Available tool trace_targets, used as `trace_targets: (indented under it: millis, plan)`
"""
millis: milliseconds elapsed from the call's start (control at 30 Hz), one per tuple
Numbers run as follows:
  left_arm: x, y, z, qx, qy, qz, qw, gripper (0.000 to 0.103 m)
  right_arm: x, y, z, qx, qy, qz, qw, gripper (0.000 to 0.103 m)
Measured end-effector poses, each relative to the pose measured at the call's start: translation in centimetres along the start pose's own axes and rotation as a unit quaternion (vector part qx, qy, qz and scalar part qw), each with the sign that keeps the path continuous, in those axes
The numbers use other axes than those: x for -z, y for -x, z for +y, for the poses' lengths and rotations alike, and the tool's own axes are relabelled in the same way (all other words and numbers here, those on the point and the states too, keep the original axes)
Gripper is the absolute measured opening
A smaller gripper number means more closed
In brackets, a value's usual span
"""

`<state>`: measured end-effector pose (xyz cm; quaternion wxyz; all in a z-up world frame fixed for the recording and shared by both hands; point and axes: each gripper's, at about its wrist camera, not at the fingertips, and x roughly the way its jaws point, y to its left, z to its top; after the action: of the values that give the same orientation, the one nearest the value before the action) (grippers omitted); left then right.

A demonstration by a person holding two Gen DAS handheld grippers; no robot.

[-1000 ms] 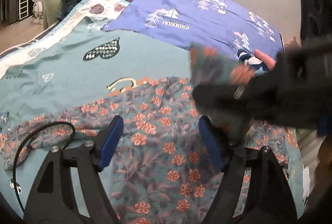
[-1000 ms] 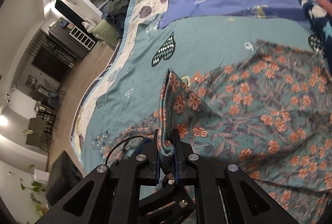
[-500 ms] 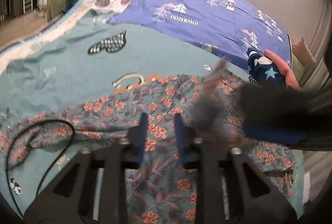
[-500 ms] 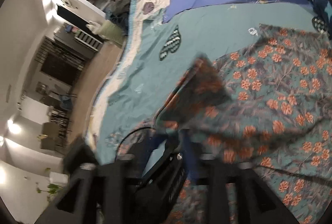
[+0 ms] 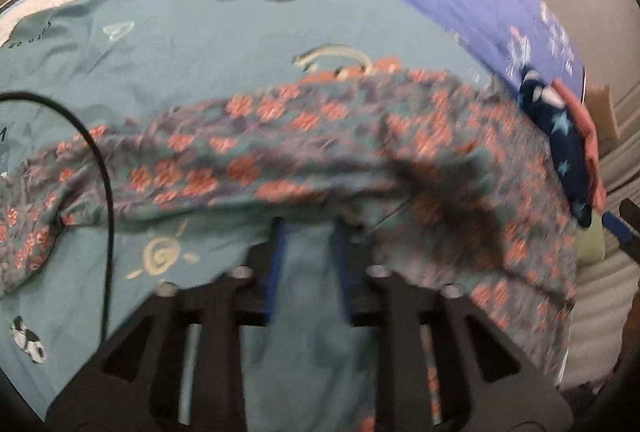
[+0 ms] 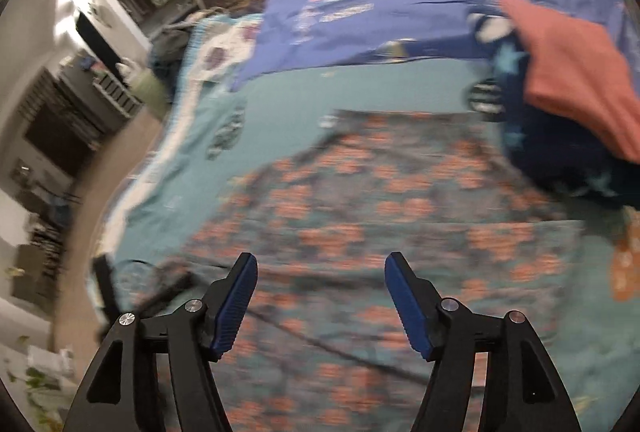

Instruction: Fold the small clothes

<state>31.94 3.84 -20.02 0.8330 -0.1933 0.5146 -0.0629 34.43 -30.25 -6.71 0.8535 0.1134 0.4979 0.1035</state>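
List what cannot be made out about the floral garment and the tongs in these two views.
- Left wrist view: the left tongs tips, hidden under the floral garment edge; grip unclear.
- Right wrist view: the garment's folds, motion-blurred.
- Right wrist view: right tongs bases, cut off by the bottom edge.

Matt floral cloth garment

- Your left gripper has its blue-padded fingers drawn in with only a narrow gap between them; the blurred view hides whether the tips are pinching anything.
- Your right gripper has its fingers spread wide apart, holding nothing between the pads.
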Motion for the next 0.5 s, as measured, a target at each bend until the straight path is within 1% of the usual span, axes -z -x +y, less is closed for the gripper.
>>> trace_targets:
  millis: [33, 67, 100, 133, 167, 233, 267, 333, 400, 433, 467, 500]
  plan:
    - [-0.1, 0.0, 0.4, 0.011, 0.006, 0.003, 0.9999, 0.041, 0.1, -0.1, -0.5, 0.008, 0.005, 0.001, 1.000, 0.069]
    - [-0.6, 0.1, 0.9, 0.035, 0.019, 0.005, 0.9992, 0.048, 0.2, -0.3, -1.1, 0.018, 0.017, 0.004, 1.000, 0.069]
    - [-1.0, 0.2, 1.2, 0.056, 0.030, 0.009, 0.9979, 0.051, 0.4, -0.8, -1.4, 0.023, 0.031, 0.010, 0.999, 0.069]
    - [-1.6, 0.2, 1.3, 0.079, 0.044, 0.016, 0.9958, 0.057, 0.6, -1.1, -1.5, 0.024, 0.042, 0.015, 0.999, 0.069]
    - [-2.1, 0.2, 1.2, 0.087, 0.049, 0.021, 0.9948, 0.064, 0.8, -1.7, -0.9, 0.020, 0.061, 0.024, 0.998, 0.069]
    - [-3.2, -0.1, 0.7, 0.123, 0.055, 0.027, 0.9905, 0.072, 1.4, -2.8, 0.7, 0.009, 0.086, 0.028, 0.996, 0.069]
    - [-3.9, -0.4, 0.3, 0.138, 0.058, 0.033, 0.9882, 0.072, 1.7, -3.6, 2.3, -0.002, 0.103, 0.030, 0.994, 0.069]
    - [-5.2, -0.6, -0.4, 0.152, 0.065, 0.043, 0.9854, 0.072, 2.3, -4.6, 5.0, -0.016, 0.138, 0.020, 0.990, 0.068]
    - [-6.2, -0.6, -1.0, 0.153, 0.062, 0.052, 0.9850, 0.074, 3.3, -5.9, 8.7, -0.006, 0.204, -0.002, 0.979, 0.064]
    - [-6.6, -0.8, -1.3, 0.148, 0.056, 0.063, 0.9853, 0.075, 3.8, -6.9, 10.9, -0.008, 0.233, -0.010, 0.972, 0.058]
    - [-6.9, -1.2, -1.3, 0.142, 0.053, 0.074, 0.9856, 0.075, 4.0, -7.7, 12.0, -0.015, 0.240, -0.008, 0.971, 0.052]
    - [-7.1, -1.4, -1.3, 0.137, 0.052, 0.081, 0.9859, 0.075, 4.1, -8.5, 12.9, -0.027, 0.239, -0.004, 0.971, 0.050]
